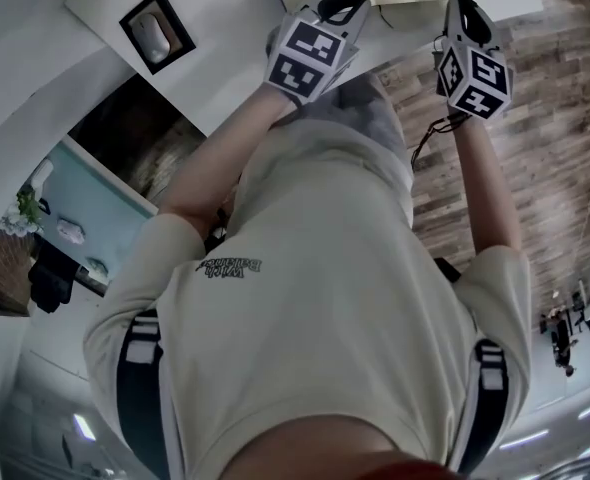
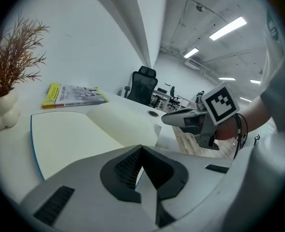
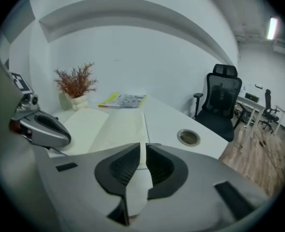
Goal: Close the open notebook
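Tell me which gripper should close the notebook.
Right, probably: the right gripper, jaws slightly apart, lines up with the outer edge of the right page of the notebook. The left gripper, jaws together, faces the flat left page.

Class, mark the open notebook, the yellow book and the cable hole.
open notebook point(image 3: 87, 124): right gripper view, left page
yellow book point(image 3: 124, 101): right gripper view, cover
cable hole point(image 3: 188, 137): right gripper view, centre

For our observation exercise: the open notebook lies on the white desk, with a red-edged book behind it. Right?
No. The book behind the open notebook on the white desk is yellow-edged, not red-edged; the left gripper view shows it.
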### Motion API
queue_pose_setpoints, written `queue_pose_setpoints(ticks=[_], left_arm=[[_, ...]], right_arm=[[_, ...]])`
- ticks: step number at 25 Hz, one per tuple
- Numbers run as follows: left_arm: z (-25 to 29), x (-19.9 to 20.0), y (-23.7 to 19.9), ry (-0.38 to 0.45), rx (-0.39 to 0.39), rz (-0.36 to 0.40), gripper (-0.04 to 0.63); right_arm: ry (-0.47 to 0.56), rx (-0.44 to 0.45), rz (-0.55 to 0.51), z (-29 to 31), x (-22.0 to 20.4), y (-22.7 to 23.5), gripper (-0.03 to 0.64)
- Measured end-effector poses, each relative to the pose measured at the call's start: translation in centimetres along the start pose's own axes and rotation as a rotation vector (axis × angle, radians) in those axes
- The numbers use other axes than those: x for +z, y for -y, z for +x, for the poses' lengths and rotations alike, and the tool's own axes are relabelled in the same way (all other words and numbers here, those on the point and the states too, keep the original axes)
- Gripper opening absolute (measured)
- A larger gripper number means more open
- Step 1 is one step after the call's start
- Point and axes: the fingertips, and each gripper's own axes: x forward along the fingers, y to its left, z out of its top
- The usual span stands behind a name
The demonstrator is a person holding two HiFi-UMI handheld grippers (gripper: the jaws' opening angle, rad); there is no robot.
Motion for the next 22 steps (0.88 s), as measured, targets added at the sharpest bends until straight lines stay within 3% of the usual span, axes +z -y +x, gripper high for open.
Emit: queue_pose_setpoints(ticks=[3,7,10,13,16,18,19,20,22], left_arm=[[-1.6,0.2,0.1,0.022,0.016,0.000,0.012],[-4.8,-0.4,-0.5,0.037,0.068,-0.021,0.012],[-7.2,-1.4,-1.8,0.046,0.135,-0.064,0.012],[-9.2,-2.6,-3.3,0.059,0.197,-0.111,0.012],[-10.5,-4.0,-4.5,0.067,0.242,-0.146,0.012],[-11.2,-4.8,-5.1,0.069,0.268,-0.171,0.012],[-11.6,-5.1,-5.3,0.071,0.279,-0.184,0.012],[-11.8,-5.3,-5.4,0.073,0.286,-0.194,0.012],[-12.2,-5.5,-5.6,0.077,0.290,-0.204,0.012]], right_arm=[[0.069,0.130,-0.021,-1.9,2.7,-3.5,0.041],[0.087,0.354,-0.094,-3.7,4.4,-10.9,0.048],[0.069,0.549,-0.101,-4.3,4.2,-16.6,0.122],[0.056,0.669,-0.213,-4.5,3.3,-21.3,0.150],[0.048,0.709,-0.367,-4.4,1.7,-24.6,0.164],[0.022,0.682,-0.456,-3.8,0.4,-25.5,0.196],[0.013,0.655,-0.479,-3.4,0.1,-25.5,0.167],[0.009,0.632,-0.486,-3.1,0.0,-25.4,0.091],[0.008,0.617,-0.471,-3.0,0.2,-25.2,0.032]])
